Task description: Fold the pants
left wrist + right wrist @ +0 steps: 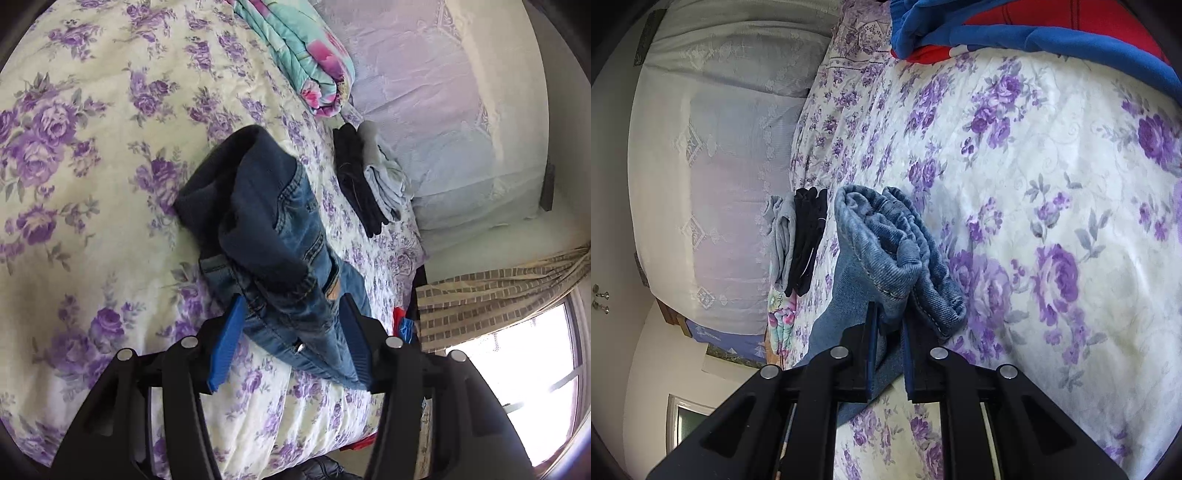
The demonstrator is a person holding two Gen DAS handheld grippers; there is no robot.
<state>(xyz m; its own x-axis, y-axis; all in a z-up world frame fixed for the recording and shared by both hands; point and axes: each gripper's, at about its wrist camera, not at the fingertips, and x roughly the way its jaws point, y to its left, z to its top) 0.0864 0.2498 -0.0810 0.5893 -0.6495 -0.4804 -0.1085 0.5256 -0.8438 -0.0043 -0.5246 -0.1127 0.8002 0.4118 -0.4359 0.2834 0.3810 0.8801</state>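
Observation:
Blue jeans (280, 236) lie bunched on the floral bed, the dark-lined waist end turned over. In the left wrist view, my left gripper (291, 314) has its blue pads wide apart, with the waist part of the jeans lying between them; it is open. In the right wrist view, my right gripper (888, 325) is closed on the hem end of the jeans (886, 251), whose two leg cuffs stick up past the fingers. The rest of the leg fabric drapes down to the left of the fingers.
The floral bedsheet (92, 184) covers the bed. Folded black and grey clothes (369, 181) lie near the pillow (461, 129). A rolled teal-pink blanket (306, 55) lies beyond. A blue and red garment (1015, 33) lies at the far side. Window and curtain (498, 295) at the right.

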